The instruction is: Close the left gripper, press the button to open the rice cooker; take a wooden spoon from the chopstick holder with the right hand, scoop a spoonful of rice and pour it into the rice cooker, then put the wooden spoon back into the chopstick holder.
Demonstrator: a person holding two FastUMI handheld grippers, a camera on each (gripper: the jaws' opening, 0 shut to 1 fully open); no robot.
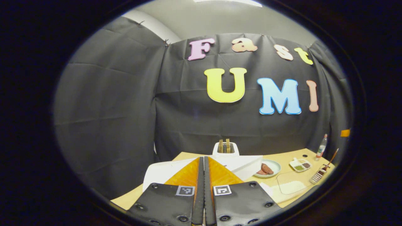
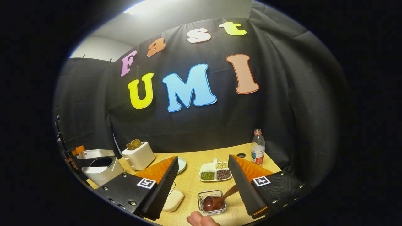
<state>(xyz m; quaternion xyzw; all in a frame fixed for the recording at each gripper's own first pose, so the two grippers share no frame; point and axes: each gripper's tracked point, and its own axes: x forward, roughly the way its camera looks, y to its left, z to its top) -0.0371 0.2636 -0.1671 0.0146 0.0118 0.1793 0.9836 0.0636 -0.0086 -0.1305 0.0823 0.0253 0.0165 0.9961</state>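
My left gripper (image 1: pixel 204 158) is shut with nothing between its fingers, its tips over the white rice cooker (image 1: pixel 248 164), which they partly hide. In the right gripper view the rice cooker (image 2: pixel 102 171) stands at the far left with its lid (image 2: pixel 94 153) raised and its dark pot showing. My right gripper (image 2: pixel 202 159) is open and empty above the table. Below it a small wire chopstick holder (image 2: pixel 201 197) holds the brown wooden spoon (image 2: pixel 211 202), whose handle leans right behind the right finger. The chopstick holder (image 1: pixel 318 175) and spoon handle (image 1: pixel 332 157) also appear at the right of the left gripper view.
On the wooden table (image 2: pixel 191 185) are a white toaster (image 2: pixel 138 156) with bread, a pale plate (image 2: pixel 181 164), a divided dish of beans (image 2: pixel 216 171), a bottle (image 2: pixel 258 147) and a pale box (image 2: pixel 173 199) by the left finger. A hand (image 2: pixel 201 219) shows at the bottom edge.
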